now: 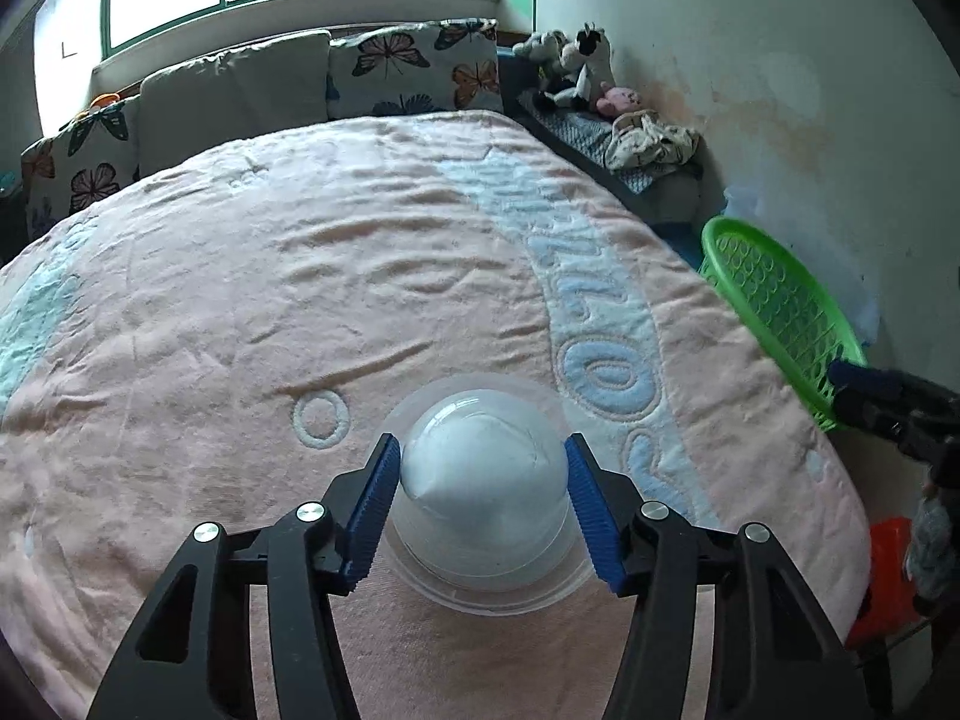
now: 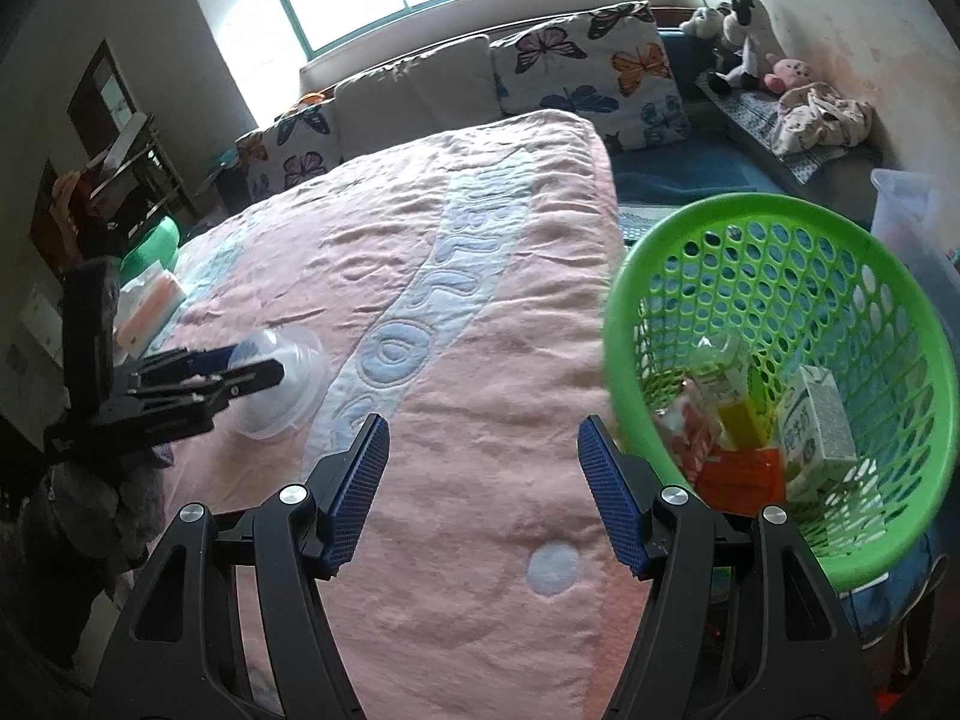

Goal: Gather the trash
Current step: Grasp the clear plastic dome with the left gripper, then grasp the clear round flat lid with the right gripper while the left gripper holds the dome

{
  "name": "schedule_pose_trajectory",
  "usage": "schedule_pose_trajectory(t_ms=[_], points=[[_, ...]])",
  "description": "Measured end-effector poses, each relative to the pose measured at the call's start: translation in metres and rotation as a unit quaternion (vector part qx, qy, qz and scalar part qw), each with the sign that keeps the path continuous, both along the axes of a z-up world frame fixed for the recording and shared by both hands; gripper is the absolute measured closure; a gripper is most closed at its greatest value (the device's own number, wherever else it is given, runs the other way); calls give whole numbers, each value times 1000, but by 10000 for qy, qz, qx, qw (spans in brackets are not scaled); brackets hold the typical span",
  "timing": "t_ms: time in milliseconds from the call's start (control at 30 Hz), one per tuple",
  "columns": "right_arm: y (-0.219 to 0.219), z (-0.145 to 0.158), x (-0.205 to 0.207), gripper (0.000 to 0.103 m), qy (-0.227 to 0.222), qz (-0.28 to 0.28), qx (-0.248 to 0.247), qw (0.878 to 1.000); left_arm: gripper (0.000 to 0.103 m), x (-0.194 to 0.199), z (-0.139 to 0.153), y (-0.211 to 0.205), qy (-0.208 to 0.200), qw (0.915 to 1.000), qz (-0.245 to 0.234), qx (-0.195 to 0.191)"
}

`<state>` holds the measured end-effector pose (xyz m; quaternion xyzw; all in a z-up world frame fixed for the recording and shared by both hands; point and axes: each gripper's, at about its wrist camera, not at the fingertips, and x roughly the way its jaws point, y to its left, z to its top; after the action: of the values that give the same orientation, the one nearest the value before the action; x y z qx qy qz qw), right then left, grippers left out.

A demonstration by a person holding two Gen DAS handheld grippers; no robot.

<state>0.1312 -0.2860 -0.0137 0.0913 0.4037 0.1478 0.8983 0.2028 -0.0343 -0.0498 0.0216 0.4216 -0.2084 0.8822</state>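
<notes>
Now | left gripper [image 1: 483, 459] pinching upturned clear cup [image 1: 483, 480] | right gripper [image 2: 483, 450] agape, empty | lift gently, carry to green basket [image 2: 780, 360], thin plastic buckles.

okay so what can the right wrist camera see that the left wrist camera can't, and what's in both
Only the right wrist view looks into the green perforated plastic basket, showing the cartons and wrappers inside, with the open, empty right gripper in front. Only the left wrist view shows close up the left gripper with its blue pads against the sides of the clear plastic dome lid, something white inside. Both show the pink blanket, butterfly-print pillows, stuffed toys and the basket.
</notes>
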Motion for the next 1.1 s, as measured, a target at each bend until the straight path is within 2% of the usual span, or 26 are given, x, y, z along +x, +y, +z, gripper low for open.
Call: schedule_pose_trajectory(t_ms=[233, 400, 800, 1100], points=[[28, -2, 5, 36, 15, 367, -71, 9993, 49, -11, 28, 17, -214, 9996, 70, -166], [54, -2, 10, 34, 9, 641, -72, 9979, 49, -14, 39, 39, -271, 9988, 358, -171], [126, -11, 29, 26, -14, 1324, -331, 9906, 49, -26, 38, 88, -239, 9958, 867, -197], [166, -21, 44, 20, 9, 1616, -619, 9849, 49, -32, 32, 107, -196, 9944, 1000, -281]])
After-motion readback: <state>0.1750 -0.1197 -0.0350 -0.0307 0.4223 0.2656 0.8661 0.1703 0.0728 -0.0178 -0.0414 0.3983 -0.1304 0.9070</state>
